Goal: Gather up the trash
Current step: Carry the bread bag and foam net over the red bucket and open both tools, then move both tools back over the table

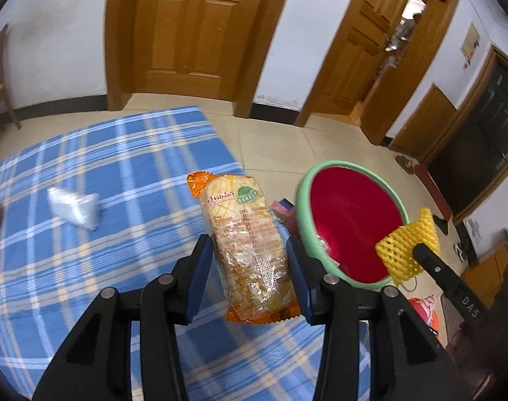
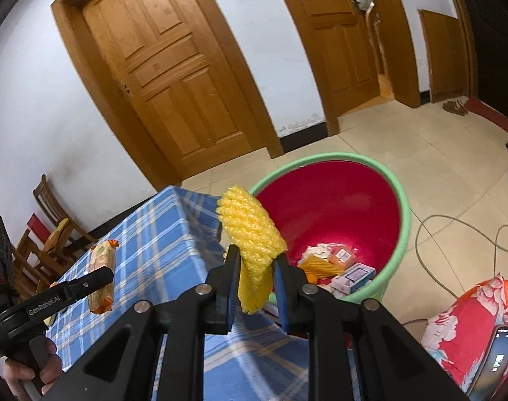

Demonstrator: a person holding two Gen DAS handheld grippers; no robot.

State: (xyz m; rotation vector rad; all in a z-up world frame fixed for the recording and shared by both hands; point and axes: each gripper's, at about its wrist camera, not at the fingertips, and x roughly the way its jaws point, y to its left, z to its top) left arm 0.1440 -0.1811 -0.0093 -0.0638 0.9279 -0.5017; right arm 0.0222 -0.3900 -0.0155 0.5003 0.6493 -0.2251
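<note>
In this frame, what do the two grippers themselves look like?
Both are matte black plastic linkages with silver pivot rivets and blue pads on the fingers. The left gripper shows white "GenRobot.AI" lettering on its side in the right wrist view; the right gripper shows "DAS" in the left. A bare hand holds the left handle. No cables on either.

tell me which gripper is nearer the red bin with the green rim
Right. The right gripper, shut on the yellow foam net, is at the red bin's rim. The left gripper, shut on the snack wrapper, is further back above the table.
</note>
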